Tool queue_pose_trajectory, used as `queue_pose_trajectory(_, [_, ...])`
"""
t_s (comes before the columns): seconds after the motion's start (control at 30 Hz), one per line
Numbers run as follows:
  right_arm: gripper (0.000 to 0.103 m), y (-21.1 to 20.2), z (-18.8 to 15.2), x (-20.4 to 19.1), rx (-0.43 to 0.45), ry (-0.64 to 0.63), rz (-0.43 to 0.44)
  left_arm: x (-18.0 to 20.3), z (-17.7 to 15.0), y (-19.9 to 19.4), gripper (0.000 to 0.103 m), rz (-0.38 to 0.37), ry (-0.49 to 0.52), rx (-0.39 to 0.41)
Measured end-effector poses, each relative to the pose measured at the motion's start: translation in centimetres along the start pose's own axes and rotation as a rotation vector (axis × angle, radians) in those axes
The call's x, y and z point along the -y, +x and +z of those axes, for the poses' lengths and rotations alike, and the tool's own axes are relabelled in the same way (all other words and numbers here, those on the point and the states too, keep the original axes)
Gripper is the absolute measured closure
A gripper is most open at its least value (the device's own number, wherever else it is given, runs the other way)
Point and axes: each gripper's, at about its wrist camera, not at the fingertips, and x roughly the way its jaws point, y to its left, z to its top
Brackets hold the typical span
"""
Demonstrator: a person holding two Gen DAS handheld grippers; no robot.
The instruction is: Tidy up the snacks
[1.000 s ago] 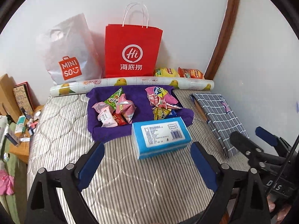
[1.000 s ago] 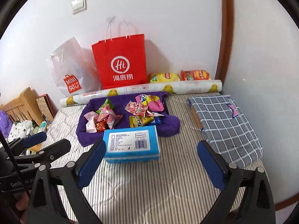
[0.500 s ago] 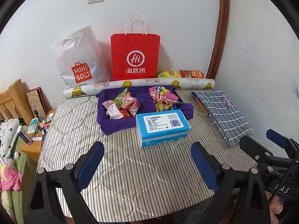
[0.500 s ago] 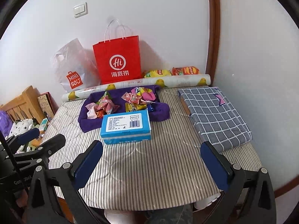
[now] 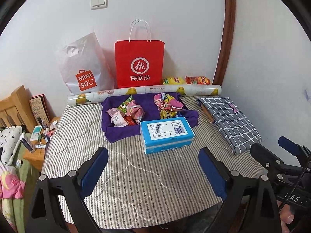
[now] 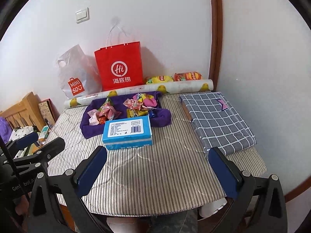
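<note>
Two heaps of wrapped snacks lie on a purple cloth (image 5: 116, 134) (image 6: 165, 118) toward the back of the striped table: a pink-and-green heap (image 5: 127, 112) (image 6: 105, 113) on the left, a pink-and-yellow heap (image 5: 167, 104) (image 6: 140, 103) on the right. A blue tissue pack (image 5: 167, 134) (image 6: 127, 132) sits in front of them. My left gripper (image 5: 153, 167) hangs open over the table's near part, well short of the pack, with nothing between its fingers. My right gripper (image 6: 157, 165) is open and empty too, beside it.
Against the wall stand a red paper bag (image 5: 139, 64), a white Miniso bag (image 5: 83, 68), a printed paper roll (image 5: 143, 92) and two crisp packets (image 5: 186, 80). A folded grey checked cloth (image 6: 215, 120) lies right. A cluttered bedside stand (image 5: 37, 141) is left of the table.
Both grippers have drawn back from the snacks, so the table looks smaller and its near edge has come into view. Nothing on the table has moved, and both stay open.
</note>
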Motion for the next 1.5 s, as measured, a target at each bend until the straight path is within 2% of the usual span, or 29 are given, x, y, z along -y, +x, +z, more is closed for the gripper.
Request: queue_pose_trajectory(1.5, [0.001, -0.95, -0.28, -0.58, 0.015, -0.011, 0.003, -0.28, -0.41, -0.34, 0.009, -0.007, -0.011, -0.002])
